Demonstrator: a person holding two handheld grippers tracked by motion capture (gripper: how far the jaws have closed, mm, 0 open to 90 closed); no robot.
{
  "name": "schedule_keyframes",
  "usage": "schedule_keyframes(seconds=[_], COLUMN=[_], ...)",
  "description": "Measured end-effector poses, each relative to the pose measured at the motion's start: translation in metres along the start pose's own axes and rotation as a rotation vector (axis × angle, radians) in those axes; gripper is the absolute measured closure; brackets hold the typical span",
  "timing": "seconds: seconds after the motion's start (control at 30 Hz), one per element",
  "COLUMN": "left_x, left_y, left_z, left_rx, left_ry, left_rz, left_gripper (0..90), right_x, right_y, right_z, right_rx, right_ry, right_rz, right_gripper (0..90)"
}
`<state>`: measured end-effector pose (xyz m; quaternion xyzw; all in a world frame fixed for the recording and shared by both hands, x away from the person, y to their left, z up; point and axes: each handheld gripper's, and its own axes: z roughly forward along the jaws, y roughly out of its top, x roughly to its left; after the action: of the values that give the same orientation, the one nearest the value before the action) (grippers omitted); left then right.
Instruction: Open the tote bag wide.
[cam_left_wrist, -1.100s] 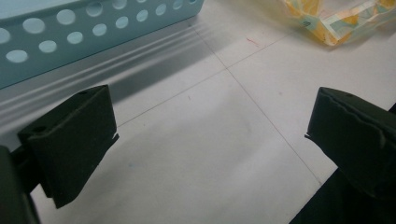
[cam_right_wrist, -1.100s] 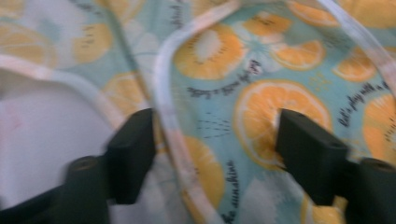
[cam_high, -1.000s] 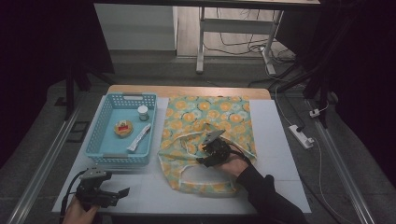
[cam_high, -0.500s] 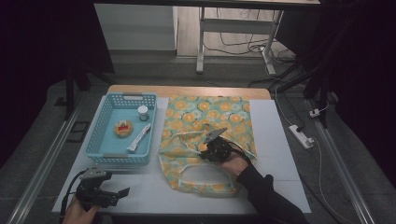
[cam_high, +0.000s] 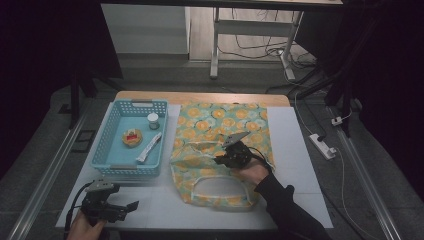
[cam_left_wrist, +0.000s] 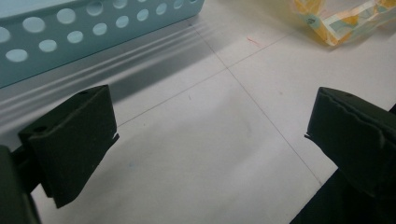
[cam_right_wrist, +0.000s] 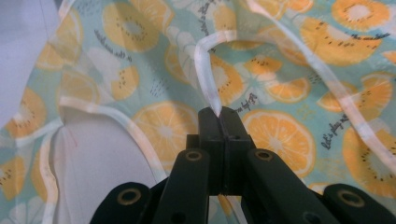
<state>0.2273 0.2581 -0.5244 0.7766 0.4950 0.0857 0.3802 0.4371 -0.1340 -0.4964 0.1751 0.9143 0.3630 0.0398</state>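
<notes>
A fruit-print cloth bag (cam_high: 220, 125) with orange slices on teal lies flat on the white table. Its white-trimmed strap (cam_right_wrist: 205, 70) rises from the cloth into my right gripper (cam_right_wrist: 218, 112), which is shut on it. In the high view that right gripper (cam_high: 219, 161) sits over the bag's middle, and a second strap loop (cam_high: 220, 187) lies at the near edge. My left gripper (cam_high: 131, 206) rests at the table's front left corner. Its jaws stand wide apart over bare table, as the left gripper (cam_left_wrist: 210, 135) shows, with nothing between them.
A light blue perforated basket (cam_high: 115, 165) stands left of the bag. It holds a small jar (cam_high: 153, 120), a round packet (cam_high: 132, 137) and a white tube (cam_high: 149, 147). A power strip (cam_high: 324, 146) lies off the table's right edge.
The right hand has shifted slightly over the bag, and the cloth near the front edge has pulled into a clearer loop. The left gripper has stayed put.
</notes>
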Motion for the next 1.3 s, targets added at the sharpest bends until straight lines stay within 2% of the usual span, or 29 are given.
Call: schedule_keyframes(seconds=[0.3, 0.57, 1.0, 1.2, 1.3], left_x=[0.001, 0.002, 0.002, 0.004, 0.004], left_y=[0.0, -0.001, -0.001, -0.001, -0.001], left_z=[-0.001, -0.001, -0.001, -0.001, -0.002], left_rx=[-0.01, -0.014, -0.011, -0.012, -0.014], left_ry=[-0.004, -0.005, -0.005, -0.009, -0.01], left_rz=[-0.01, -0.017, -0.02, -0.029, -0.032], left_gripper=[1.5, 1.5, 1.4, 1.4, 1.4], right_x=[-0.009, -0.012, -0.011, -0.011, -0.013], right_y=[0.006, 0.014, 0.03, 0.039, 0.045], right_z=[-0.011, -0.016, -0.029, -0.037, -0.041], right_rx=[-0.045, -0.046, -0.087, -0.107, -0.119], right_ry=[0.027, 0.014, -0.026, -0.042, -0.031], right_rz=[0.064, 0.056, 0.032, 0.041, 0.055], right_gripper=[90.0, 90.0, 90.0, 90.0, 90.0])
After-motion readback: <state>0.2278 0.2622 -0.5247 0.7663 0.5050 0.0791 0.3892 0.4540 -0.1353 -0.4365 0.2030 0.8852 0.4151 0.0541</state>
